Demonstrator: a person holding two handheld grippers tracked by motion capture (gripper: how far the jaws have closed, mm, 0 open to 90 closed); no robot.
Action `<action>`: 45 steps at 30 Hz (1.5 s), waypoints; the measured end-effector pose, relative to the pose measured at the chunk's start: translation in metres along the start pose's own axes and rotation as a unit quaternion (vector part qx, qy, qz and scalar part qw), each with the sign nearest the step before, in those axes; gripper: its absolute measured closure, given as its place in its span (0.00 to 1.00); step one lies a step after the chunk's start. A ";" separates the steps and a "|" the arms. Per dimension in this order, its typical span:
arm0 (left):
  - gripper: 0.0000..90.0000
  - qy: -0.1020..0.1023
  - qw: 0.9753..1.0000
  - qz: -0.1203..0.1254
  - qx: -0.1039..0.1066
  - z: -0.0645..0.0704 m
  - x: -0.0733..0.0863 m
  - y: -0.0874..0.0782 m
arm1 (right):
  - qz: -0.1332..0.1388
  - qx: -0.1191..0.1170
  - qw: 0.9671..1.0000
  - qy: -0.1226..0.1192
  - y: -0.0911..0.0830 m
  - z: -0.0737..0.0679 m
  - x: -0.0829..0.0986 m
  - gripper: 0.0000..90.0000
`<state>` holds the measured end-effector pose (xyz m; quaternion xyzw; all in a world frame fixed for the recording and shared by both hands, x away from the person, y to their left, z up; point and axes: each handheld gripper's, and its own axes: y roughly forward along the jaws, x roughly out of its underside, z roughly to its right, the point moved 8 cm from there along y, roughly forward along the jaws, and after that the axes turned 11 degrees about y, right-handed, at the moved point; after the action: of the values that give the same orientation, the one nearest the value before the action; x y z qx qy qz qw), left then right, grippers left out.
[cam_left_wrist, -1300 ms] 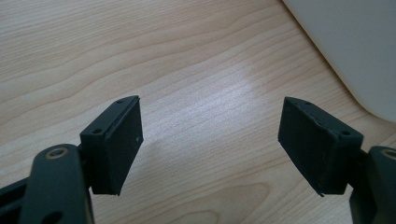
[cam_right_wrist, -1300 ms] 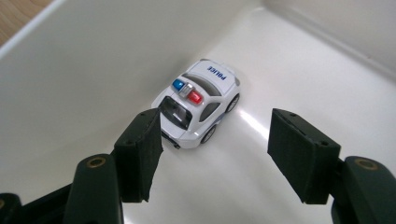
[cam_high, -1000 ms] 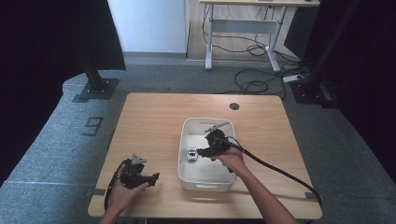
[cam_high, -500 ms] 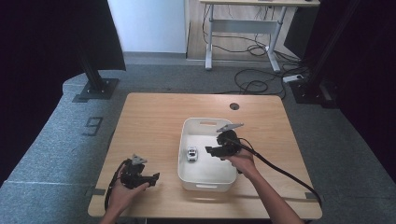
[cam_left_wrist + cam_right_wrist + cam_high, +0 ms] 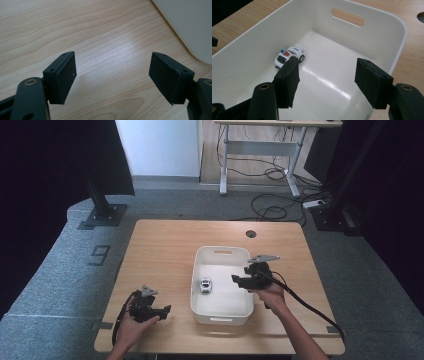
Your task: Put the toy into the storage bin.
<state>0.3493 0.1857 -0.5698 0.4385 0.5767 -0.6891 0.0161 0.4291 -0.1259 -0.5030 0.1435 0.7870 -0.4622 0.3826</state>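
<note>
My right gripper (image 5: 325,80) hangs over the white plastic bin (image 5: 247,270) with jaws spread and empty. The small white toy police car (image 5: 289,56) sits on the bin floor near one long wall. It looks light, hard and smooth; I'd pinch it across its flanks. My left gripper (image 5: 112,75) rests spread over the wooden table (image 5: 75,25).

Bin at mid-table, toy car inside, a gripper to either side.

The bin (image 5: 222,316) sits just right of the table's (image 5: 165,245) centre; the toy car (image 5: 205,284) lies in it toward its 9 o'clock wall. The right gripper (image 5: 239,279) hangs over the bin's 3 o'clock rim. The left gripper (image 5: 165,309) is at the bin's 8 o'clock, near the table's front edge.
</note>
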 end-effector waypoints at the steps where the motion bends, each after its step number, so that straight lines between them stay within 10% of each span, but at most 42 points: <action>1: 0.25 0.000 1.000 0.000 0.000 0.000 0.000 0.000 | 0.003 0.000 1.000 0.001 -0.002 0.001 0.000 0.40; 45: 0.25 0.000 1.000 -0.003 -0.001 0.001 0.000 0.001 | 0.051 0.070 0.995 0.052 -0.073 0.091 0.065 0.40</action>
<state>0.3492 0.1849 -0.5711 0.4369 0.5785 -0.6887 0.0140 0.3867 -0.2492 -0.5313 0.2337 0.7631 -0.4880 0.3535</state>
